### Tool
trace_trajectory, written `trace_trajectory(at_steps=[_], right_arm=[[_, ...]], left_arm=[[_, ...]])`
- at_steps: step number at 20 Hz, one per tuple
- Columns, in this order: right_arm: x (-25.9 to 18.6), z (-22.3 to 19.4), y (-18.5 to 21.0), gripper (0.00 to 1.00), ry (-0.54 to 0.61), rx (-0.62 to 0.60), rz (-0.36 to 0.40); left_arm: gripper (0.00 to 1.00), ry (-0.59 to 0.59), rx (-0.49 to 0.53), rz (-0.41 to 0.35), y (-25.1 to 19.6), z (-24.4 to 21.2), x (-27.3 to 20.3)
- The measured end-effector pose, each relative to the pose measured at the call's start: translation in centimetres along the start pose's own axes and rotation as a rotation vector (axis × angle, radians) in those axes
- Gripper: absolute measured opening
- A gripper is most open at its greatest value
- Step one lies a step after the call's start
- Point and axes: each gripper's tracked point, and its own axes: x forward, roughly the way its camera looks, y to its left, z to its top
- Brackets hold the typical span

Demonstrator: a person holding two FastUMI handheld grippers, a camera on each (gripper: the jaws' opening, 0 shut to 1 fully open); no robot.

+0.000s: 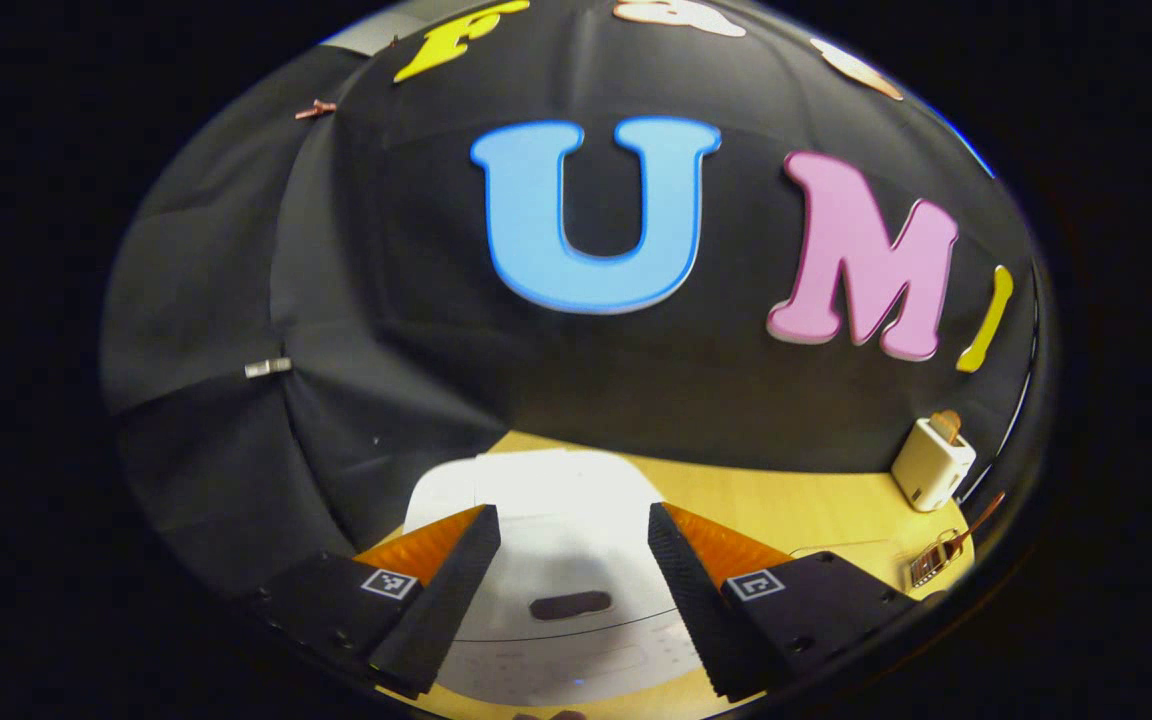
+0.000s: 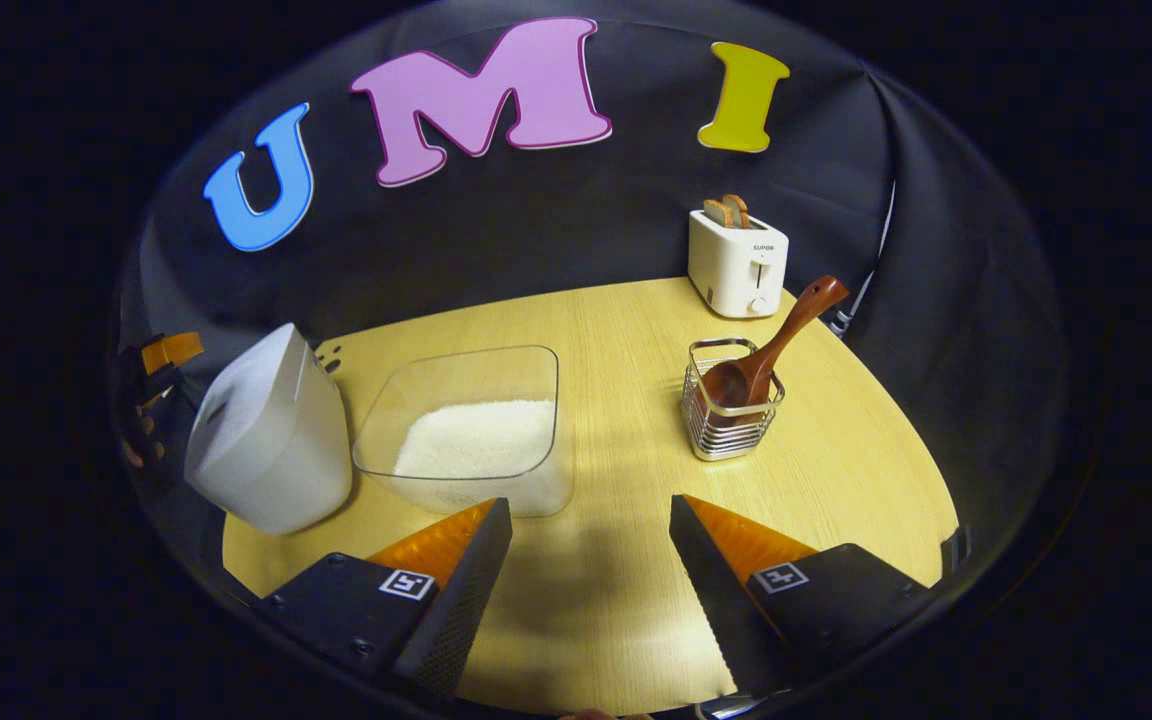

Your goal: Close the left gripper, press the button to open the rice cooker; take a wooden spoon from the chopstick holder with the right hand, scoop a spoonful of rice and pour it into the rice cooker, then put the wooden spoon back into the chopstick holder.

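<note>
In the left gripper view, my left gripper (image 1: 574, 535) hangs over the closed white rice cooker (image 1: 556, 540), its two fingers spread wide apart with nothing between them; the cooker's dark oval button (image 1: 570, 605) lies below the gap, untouched. Beyond the cooker I see the pale wooden table (image 1: 786, 505), with a white toaster (image 1: 932, 463) far off to the right. In the right gripper view, my right gripper (image 2: 591, 530) is also wide open and empty, held above bare tabletop. Ahead of it to the left sits a clear square container (image 2: 466, 425) with a bed of white rice (image 2: 476, 438) inside, and the rice cooker stands just beside that container, farther left. Ahead to the right is the wire chopstick holder (image 2: 731, 415), well apart from my fingers, with the wooden spoon (image 2: 771, 345) standing in it, bowl down and handle leaning up to the right. The toaster, bread in its slots, stands behind the holder.
</note>
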Motion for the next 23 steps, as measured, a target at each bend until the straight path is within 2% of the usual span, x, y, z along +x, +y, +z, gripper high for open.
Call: trace_trajectory(at_steps=[3,4,5,8,10,14,17,19,23], right_arm=[[-1.5,3.8,-0.5,0.99,-0.122,-0.038,0.010],[-2.2,5.4,-0.6,0.86,-0.165,-0.050,0.021],[-2.9,6.9,-0.6,0.99,-0.202,-0.063,0.040],[-4.6,10.2,-0.3,0.99,-0.278,-0.090,0.098],[-5.6,10.7,0.2,0.98,-0.283,-0.083,0.123],[-7.4,9.0,0.3,0.98,-0.280,-0.103,0.085],[-9.1,7.0,0.8,0.98,-0.259,-0.075,0.046],[-10.6,5.9,1.9,0.98,-0.264,-0.050,0.052],[-12.8,0.3,4.9,0.98,-0.197,-0.068,0.101]], left_arm=[[0.96,-0.110,-0.004,-0.004,-2.8,3.4,-4.5],[0.96,-0.136,-0.006,-0.009,-3.7,4.2,-6.1],[0.96,-0.151,-0.009,-0.008,-4.5,4.6,-7.5],[0.96,-0.155,-0.044,-0.028,-7.2,4.7,-11.4],[0.96,-0.153,-0.078,-0.046,-8.3,4.0,-13.6],[0.96,-0.125,-0.133,-0.076,-8.6,1.8,-17.1],[0.96,-0.082,-0.126,-0.102,-7.9,-0.2,-19.9],[0.96,-0.077,-0.108,-0.115,-7.0,-0.8,-22.1],[0.96,-0.056,-0.087,-0.127,-4.7,-3.6,-26.4]])
